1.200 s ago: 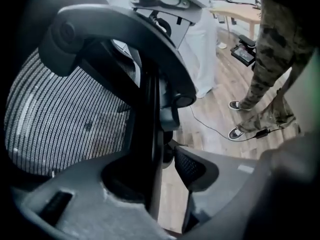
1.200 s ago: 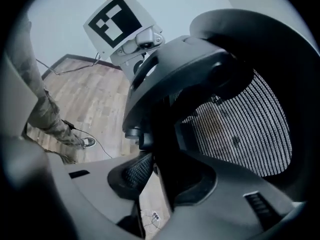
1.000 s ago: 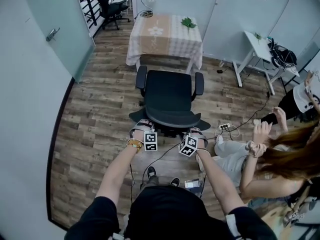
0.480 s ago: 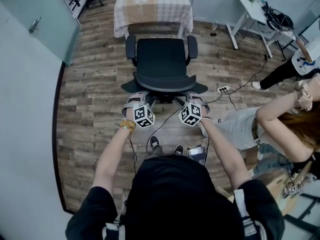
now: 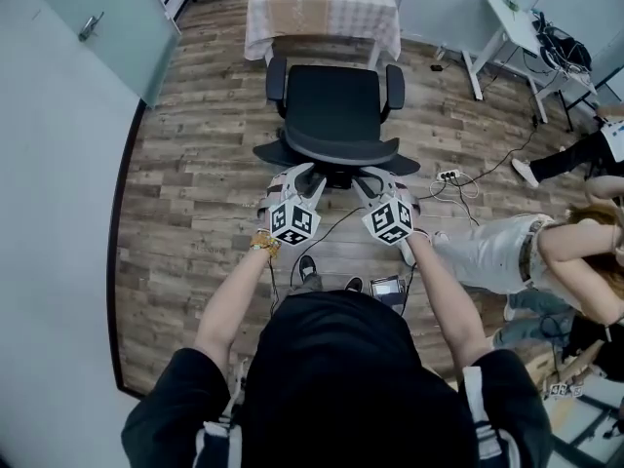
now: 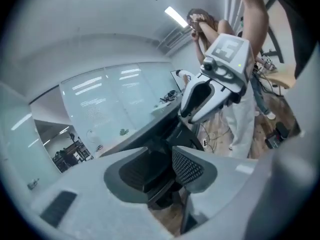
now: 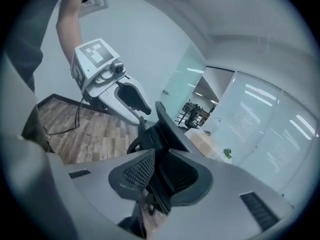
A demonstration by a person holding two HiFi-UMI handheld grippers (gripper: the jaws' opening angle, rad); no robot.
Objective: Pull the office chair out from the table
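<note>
We've got the office chair (image 5: 336,115) standing just clear of the cloth-covered table (image 5: 322,8), backrest toward us, and right behind that backrest hover the left gripper (image 5: 304,175) and right gripper (image 5: 376,177), jaws apart, having just been closing a little, gripping nothing.

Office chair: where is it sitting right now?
In the head view the office chair stands upper centre on the wood floor, right in front of the cloth-covered table, its backrest turned toward the picture's bottom.
</note>
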